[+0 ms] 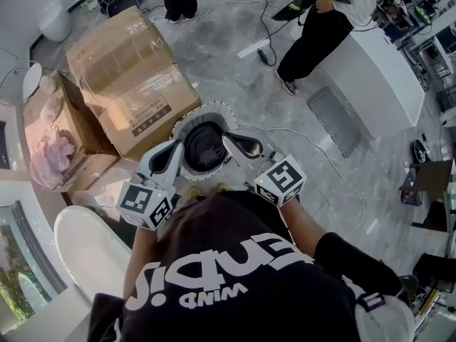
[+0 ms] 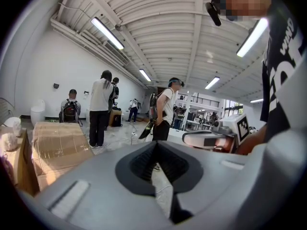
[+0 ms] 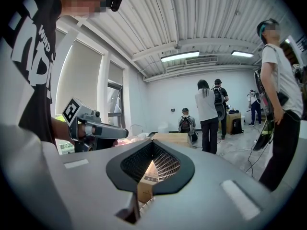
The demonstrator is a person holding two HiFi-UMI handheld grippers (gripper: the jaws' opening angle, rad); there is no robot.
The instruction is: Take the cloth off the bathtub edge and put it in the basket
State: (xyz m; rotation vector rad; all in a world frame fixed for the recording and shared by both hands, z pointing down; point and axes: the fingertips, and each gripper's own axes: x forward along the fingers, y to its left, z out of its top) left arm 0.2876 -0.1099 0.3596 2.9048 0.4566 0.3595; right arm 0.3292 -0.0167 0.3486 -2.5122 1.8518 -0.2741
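Left hand-held gripper [image 1: 176, 150] and right hand-held gripper [image 1: 234, 142] are hovering above the round white-rimmed basket [image 1: 214, 107], jaws together, empty. Crumpled pink cloth [image 1: 51, 155] is lying well left of the left one, by the brown cardboard box [image 1: 132, 77].

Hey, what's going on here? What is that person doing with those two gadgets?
A person in a black shirt holds a hand-held claw tool in each hand, out in front, with a round white-rimmed basket on the floor below them. Both the left claw and the right claw are shut and empty. A pink cloth lies off to the side in an open cardboard box, untouched. Other people stand farther back.
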